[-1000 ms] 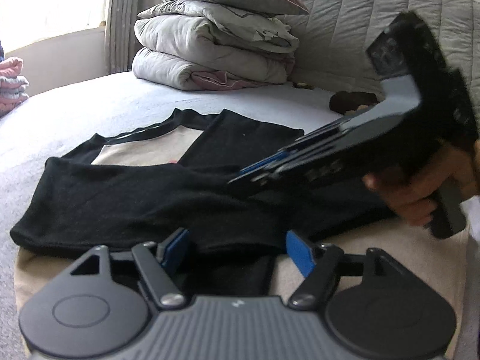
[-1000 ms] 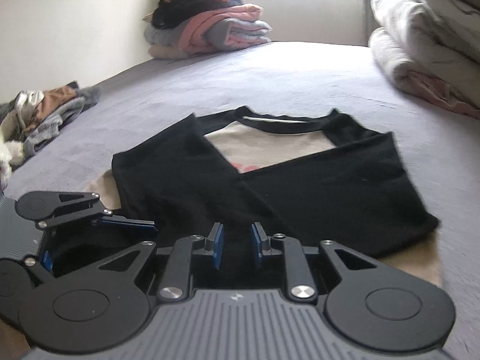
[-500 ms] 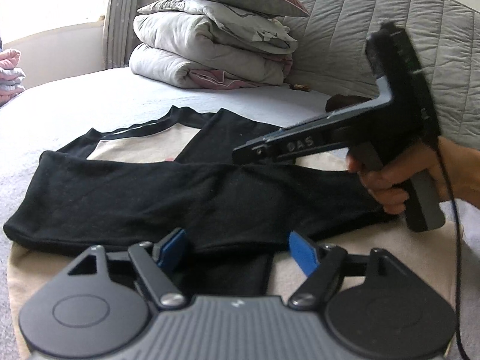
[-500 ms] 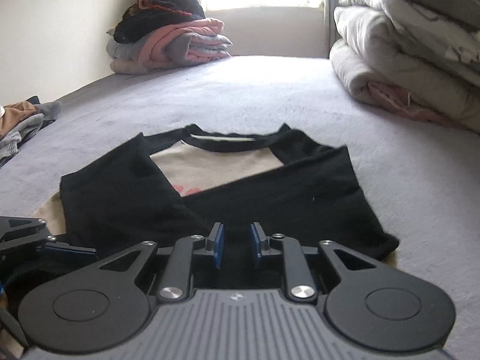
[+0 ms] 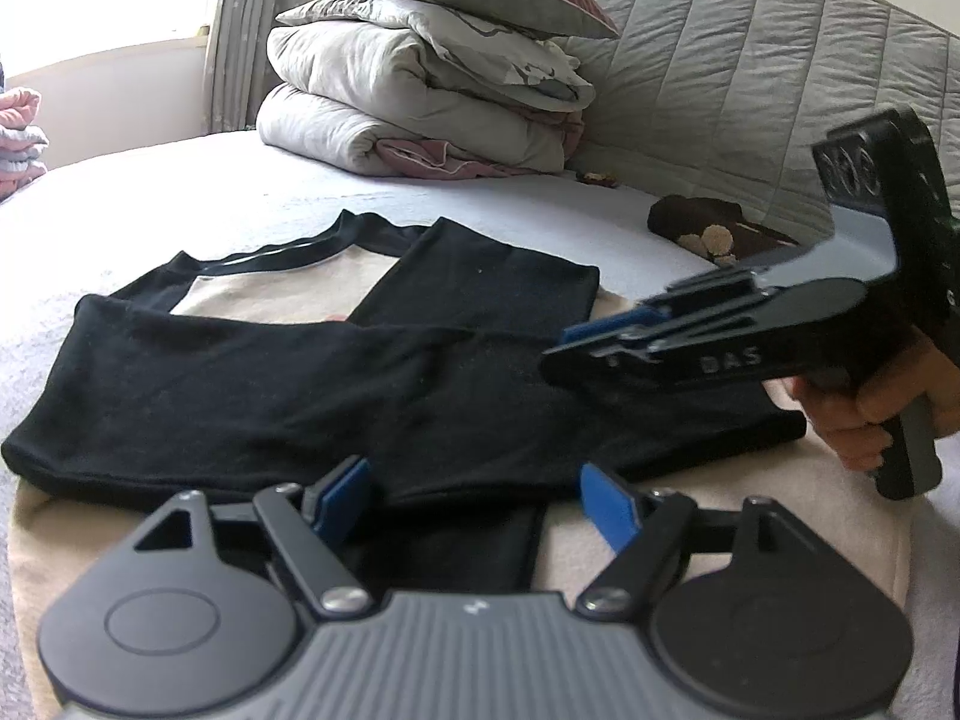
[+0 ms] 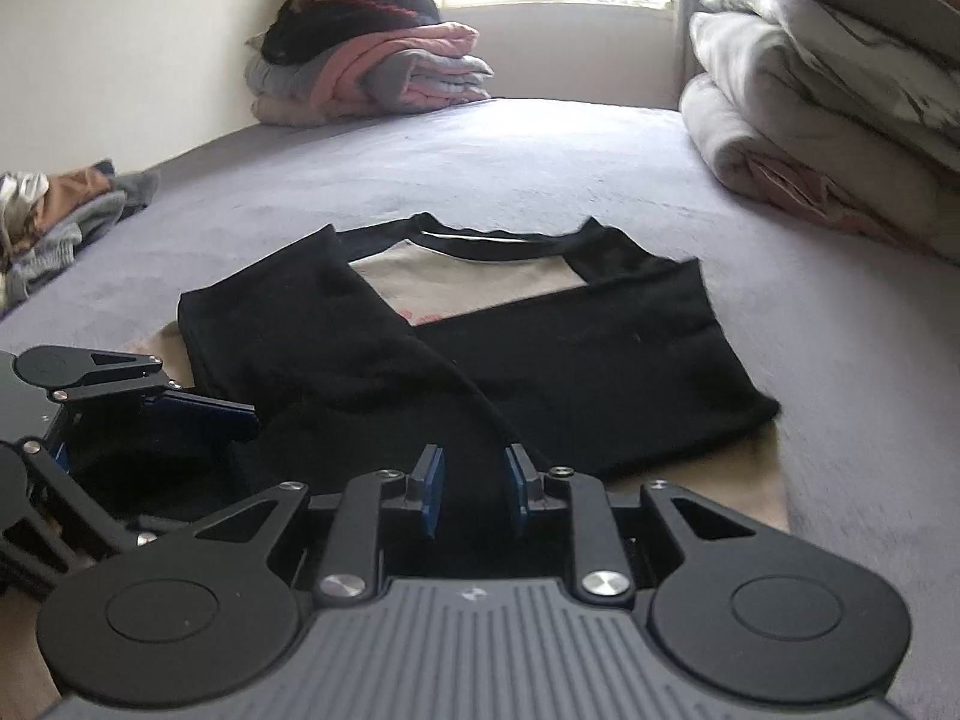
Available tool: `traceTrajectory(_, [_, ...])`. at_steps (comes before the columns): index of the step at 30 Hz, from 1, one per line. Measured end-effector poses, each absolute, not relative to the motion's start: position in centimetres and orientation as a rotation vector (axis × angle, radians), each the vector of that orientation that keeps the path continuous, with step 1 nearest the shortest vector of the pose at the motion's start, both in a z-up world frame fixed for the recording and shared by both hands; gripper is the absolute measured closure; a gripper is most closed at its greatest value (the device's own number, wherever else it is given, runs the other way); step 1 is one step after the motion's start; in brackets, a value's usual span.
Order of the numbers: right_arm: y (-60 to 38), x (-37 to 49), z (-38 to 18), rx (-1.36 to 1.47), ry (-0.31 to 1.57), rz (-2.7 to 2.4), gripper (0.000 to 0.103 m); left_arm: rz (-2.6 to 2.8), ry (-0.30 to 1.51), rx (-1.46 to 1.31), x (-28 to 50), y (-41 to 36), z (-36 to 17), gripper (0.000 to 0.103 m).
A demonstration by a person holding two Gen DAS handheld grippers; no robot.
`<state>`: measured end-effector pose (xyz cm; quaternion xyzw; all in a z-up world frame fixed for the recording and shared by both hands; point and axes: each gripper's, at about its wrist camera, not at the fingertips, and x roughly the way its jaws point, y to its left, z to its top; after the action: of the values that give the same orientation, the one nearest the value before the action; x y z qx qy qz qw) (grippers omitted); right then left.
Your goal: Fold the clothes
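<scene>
garment: the black-sleeved, cream-bodied raglan shirt [image 5: 336, 372] is lying flat on the grey-lilac bed sheet [image 6: 540, 162], both black sleeves crossing over the chest, the hem end nearest the cameras.
left gripper [image 5: 474, 498]: its blue-padded jaws are standing wide apart over the lower black fold, holding nothing.
right gripper [image 6: 474, 492]: its jaws are narrow and opening slightly; black cloth is lying between the pads, but whether they are touching it cannot be told.
step in hand: probably taking the hem end for the lengthwise fold toward the collar.
technique: both grippers should be taking the hem at matching points, lifting together, keeping the crossed sleeves undisturbed.
risk: uneven lifting is likely skewing the fold.
</scene>
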<state>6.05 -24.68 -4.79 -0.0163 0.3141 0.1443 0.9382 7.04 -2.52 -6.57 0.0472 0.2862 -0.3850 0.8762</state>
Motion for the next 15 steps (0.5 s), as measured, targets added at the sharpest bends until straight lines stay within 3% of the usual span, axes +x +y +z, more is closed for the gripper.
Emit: traceTrajectory(15, [-26.3, 2.0, -4.5, -0.049, 0.758, 0.201, 0.073, -0.765, 0.582, 0.176, 4.3, -2.6, -5.9, 0.023])
